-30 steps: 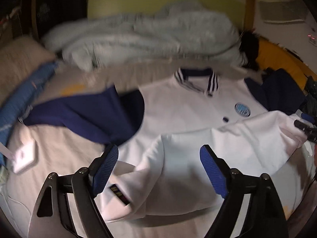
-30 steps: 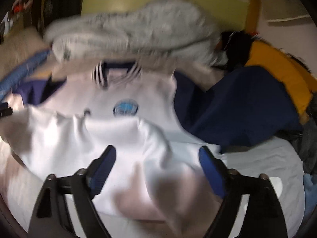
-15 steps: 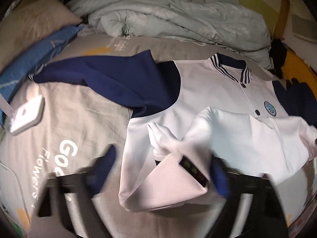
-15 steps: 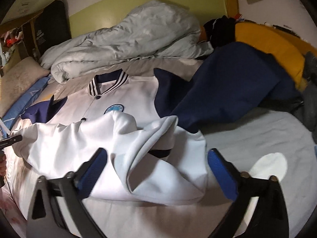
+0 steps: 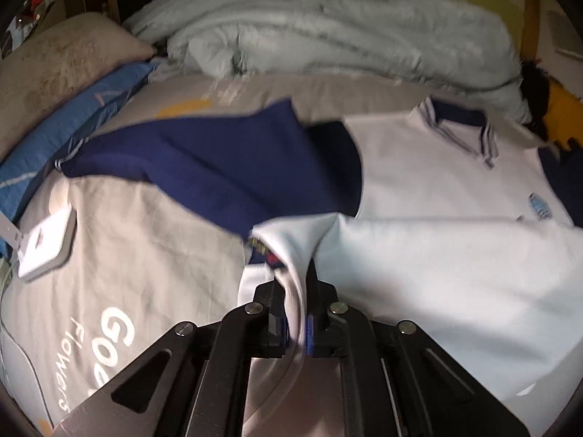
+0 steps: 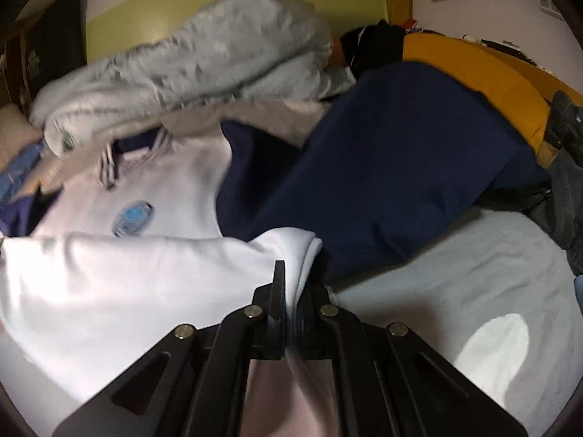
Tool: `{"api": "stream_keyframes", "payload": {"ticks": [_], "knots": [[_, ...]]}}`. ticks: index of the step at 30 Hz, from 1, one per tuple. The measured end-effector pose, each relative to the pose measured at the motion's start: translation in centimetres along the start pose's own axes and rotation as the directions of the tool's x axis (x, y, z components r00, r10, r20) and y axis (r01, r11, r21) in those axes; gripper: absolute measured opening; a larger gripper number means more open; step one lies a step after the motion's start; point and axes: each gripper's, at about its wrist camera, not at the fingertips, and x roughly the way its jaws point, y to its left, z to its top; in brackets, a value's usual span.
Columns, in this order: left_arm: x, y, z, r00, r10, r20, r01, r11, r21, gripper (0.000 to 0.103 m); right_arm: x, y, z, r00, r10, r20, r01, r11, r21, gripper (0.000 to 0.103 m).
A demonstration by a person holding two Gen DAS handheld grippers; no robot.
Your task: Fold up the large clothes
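Observation:
A white jacket (image 5: 430, 189) with navy sleeves, a striped collar and a round blue chest badge lies face up on the bed, its lower half folded up over the body. My left gripper (image 5: 294, 291) is shut on the white hem at the fold's left corner, beside a small dark label (image 5: 266, 249). The left navy sleeve (image 5: 218, 167) lies spread out to the left. In the right wrist view the jacket (image 6: 120, 284) fills the left side, and my right gripper (image 6: 291, 284) is shut on the fold's right corner. The right navy sleeve (image 6: 393, 167) stretches away to the right.
A rumpled pale grey duvet (image 5: 328, 36) is heaped at the head of the bed. A beige pillow (image 5: 62, 65) and a blue pillow (image 5: 73, 116) lie at the left, with a small white box (image 5: 47, 244) on the printed sheet. Yellow and dark clothes (image 6: 473, 69) pile at the right.
Both grippers went from wide open over the folded hem to shut on its two corners. Both dropped closer to the jacket.

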Motion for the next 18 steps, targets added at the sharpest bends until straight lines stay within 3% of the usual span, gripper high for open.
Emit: {"api": "stream_keyframes", "payload": {"ticks": [4, 5, 8, 11, 14, 18], "knots": [[-1.2, 0.7, -0.1, 0.999, 0.036, 0.023, -0.036, 0.999, -0.015, 0.029, -0.7, -0.9, -0.2, 1.000, -0.005, 0.020, 0.005, 1.000, 0.024, 0.008], [-2.3, 1.1, -0.1, 0.998, 0.041, 0.043, -0.040, 0.999, -0.032, 0.035, -1.5, -1.2, -0.2, 0.999, -0.007, 0.036, 0.006, 0.999, 0.033, 0.016], [-5.1, 2.6, -0.4, 0.997, -0.030, 0.077, 0.036, 0.996, -0.080, 0.036, -4.6, -2.6, -0.4, 0.996, 0.003, 0.086, -0.010, 0.997, 0.073, 0.029], [-7.0, 3.4, -1.1, 0.995, -0.083, 0.056, 0.088, 0.991, -0.105, 0.036, -7.1, -3.6, -1.1, 0.994, 0.058, 0.091, -0.067, 0.992, 0.104, 0.029], [-7.3, 3.6, -2.3, 0.996, -0.084, -0.003, 0.083, 0.991, -0.109, 0.036, -8.6, -3.8, -1.5, 0.994, 0.070, 0.082, -0.079, 0.991, 0.110, 0.029], [-6.0, 3.6, -4.9, 0.986, -0.129, -0.109, 0.111, 0.982, -0.153, 0.036, -9.4, -3.8, -3.0, 0.994, 0.096, 0.050, -0.102, 0.986, 0.134, 0.029]]}}
